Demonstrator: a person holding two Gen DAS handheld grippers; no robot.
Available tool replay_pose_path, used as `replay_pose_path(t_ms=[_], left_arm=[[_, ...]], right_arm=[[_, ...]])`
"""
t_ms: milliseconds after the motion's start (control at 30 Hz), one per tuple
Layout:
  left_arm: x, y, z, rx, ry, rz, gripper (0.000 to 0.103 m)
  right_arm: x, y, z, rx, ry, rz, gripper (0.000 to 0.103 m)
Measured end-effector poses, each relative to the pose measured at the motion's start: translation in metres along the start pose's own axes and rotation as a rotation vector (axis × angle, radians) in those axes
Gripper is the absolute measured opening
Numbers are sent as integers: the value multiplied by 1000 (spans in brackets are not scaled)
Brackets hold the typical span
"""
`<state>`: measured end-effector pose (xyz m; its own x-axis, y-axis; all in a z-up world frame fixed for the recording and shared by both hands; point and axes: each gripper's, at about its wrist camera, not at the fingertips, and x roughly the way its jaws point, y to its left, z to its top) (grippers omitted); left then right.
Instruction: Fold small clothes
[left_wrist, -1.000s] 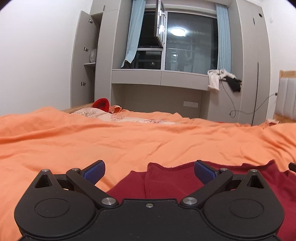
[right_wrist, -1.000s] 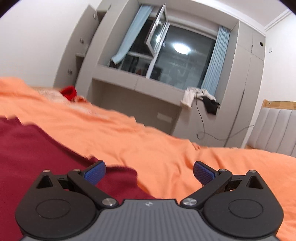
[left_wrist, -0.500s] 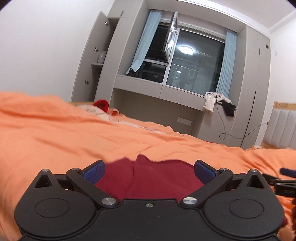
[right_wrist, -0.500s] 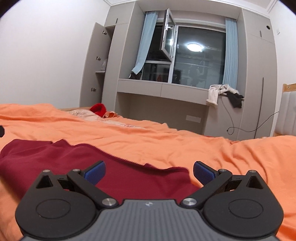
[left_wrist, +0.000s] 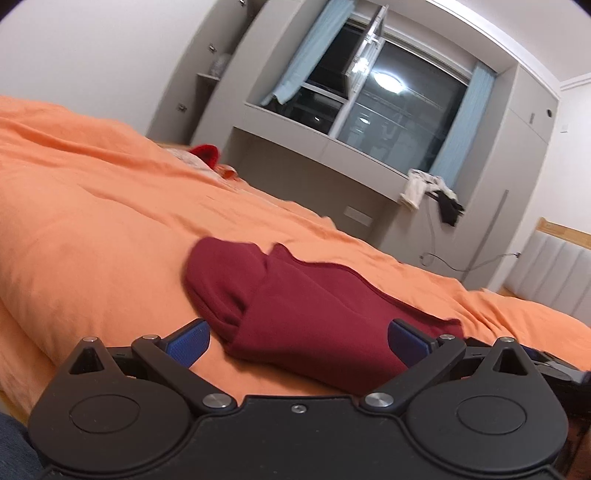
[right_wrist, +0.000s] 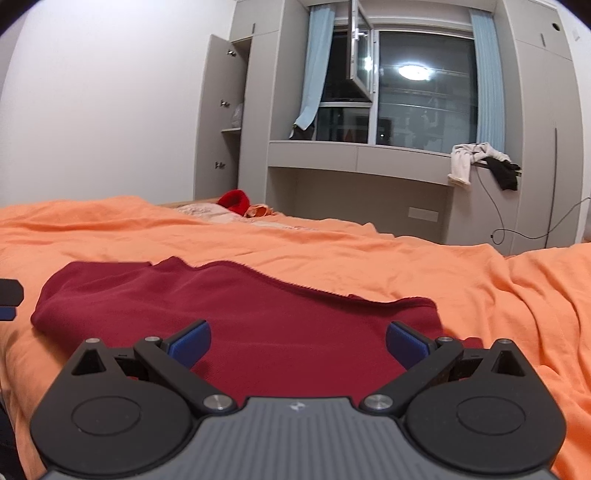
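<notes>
Garment (right_wrist: 236, 317) of dark red cloth lies on the orange bedspread (right_wrist: 406, 266), straight ahead of both pairs of tongs.

The left gripper (left_wrist: 297, 341) has its blue-padded fingers (left_wrist: 186, 343) spread wide and grips nothing; the cloth's near edge sits between them, with a folded-over flap ahead and toward its left finger. The right gripper (right_wrist: 297, 341) is likewise spread and holding nothing, the flat part of the cloth lying between and beyond its pads (right_wrist: 190, 341), its hemmed far edge running ahead and off to the right. Whether either tool touches the fabric is hard to tell from so low an angle. Far beyond both, a window (right_wrist: 402, 88) with pale blue curtains (right_wrist: 314, 70) stands over a grey cabinet ledge, where light and dark clothes (right_wrist: 480, 162) hang.
</notes>
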<state>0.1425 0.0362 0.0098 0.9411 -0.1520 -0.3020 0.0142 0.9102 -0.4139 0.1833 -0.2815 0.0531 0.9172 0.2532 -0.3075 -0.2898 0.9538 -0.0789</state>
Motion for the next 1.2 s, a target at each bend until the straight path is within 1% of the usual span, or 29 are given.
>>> replay_pose_path(t_ms=[167, 333, 433, 533, 700, 900, 1100, 1200], left_arm=[[11, 3, -6, -72, 65, -62, 102], [20, 7, -10, -139, 105, -61, 102], [26, 7, -10, -159, 127, -64, 102], [28, 6, -11, -148, 133, -66, 102], [30, 6, -13, -133, 144, -69, 102], [32, 7, -13, -125, 148, -62, 102], [36, 0, -18, -64, 159, -41, 102], [37, -1, -19, -57, 160, -50, 102]], right_arm=[[5, 7, -4, -23, 29, 0, 103], [8, 12, -7, -9, 38, 9, 103], [13, 17, -12, 11, 56, 12, 103], [20, 26, -23, 20, 83, -4, 103], [22, 37, -31, -14, 56, -48, 103], [24, 39, -32, 0, 57, -50, 103], [23, 42, -33, -3, 45, -69, 103], [23, 42, -33, -4, 45, -71, 103]])
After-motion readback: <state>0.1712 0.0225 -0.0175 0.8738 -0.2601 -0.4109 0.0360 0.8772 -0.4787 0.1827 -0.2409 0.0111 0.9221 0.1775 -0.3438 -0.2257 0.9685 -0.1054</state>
